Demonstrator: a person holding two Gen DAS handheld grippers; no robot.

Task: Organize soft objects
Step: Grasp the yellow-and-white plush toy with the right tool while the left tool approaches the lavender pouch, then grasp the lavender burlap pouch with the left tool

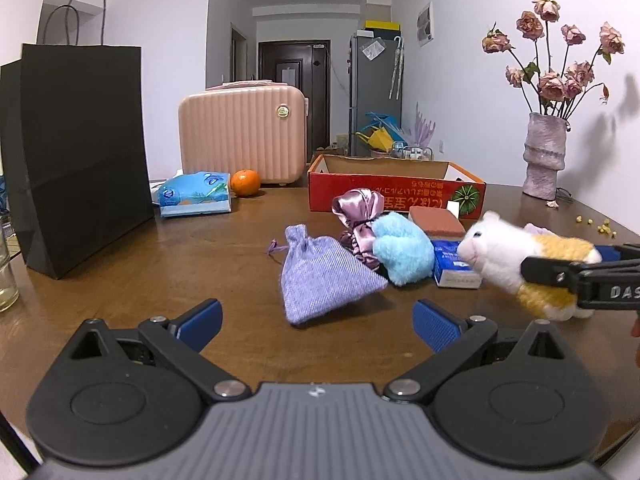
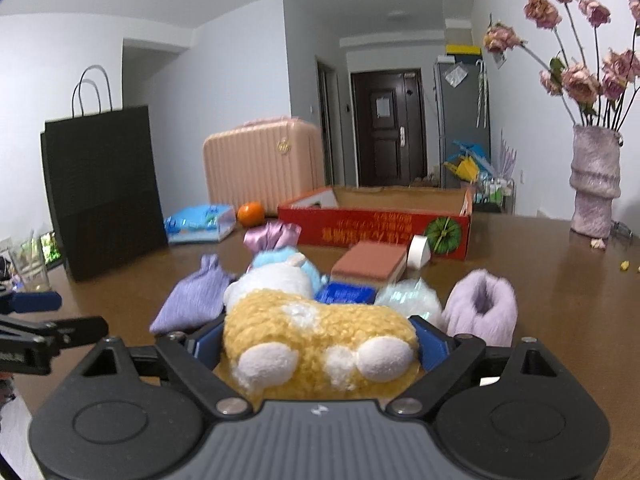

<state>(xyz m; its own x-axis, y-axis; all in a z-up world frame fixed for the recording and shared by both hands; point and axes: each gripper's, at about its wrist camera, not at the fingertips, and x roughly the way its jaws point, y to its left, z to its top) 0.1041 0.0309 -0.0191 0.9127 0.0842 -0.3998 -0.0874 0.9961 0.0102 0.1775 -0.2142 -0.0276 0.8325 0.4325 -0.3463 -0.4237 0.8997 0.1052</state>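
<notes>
My right gripper is shut on a yellow and white plush toy, its blue pads pressing both flanks. In the left wrist view the same toy hangs just above the table at the right, between black fingers. My left gripper stands open with nothing in it, just short of a purple cloth pouch. Behind the pouch lie a pink satin bag and a blue fluffy plush. A lilac fluffy slipper and a pale fluffy bundle lie right of the toy. An open red cardboard box stands behind them.
A brown block, a small blue box and a white tape roll lie among the soft things. A black paper bag, tissue pack, orange, pink suitcase and flower vase ring the wooden table.
</notes>
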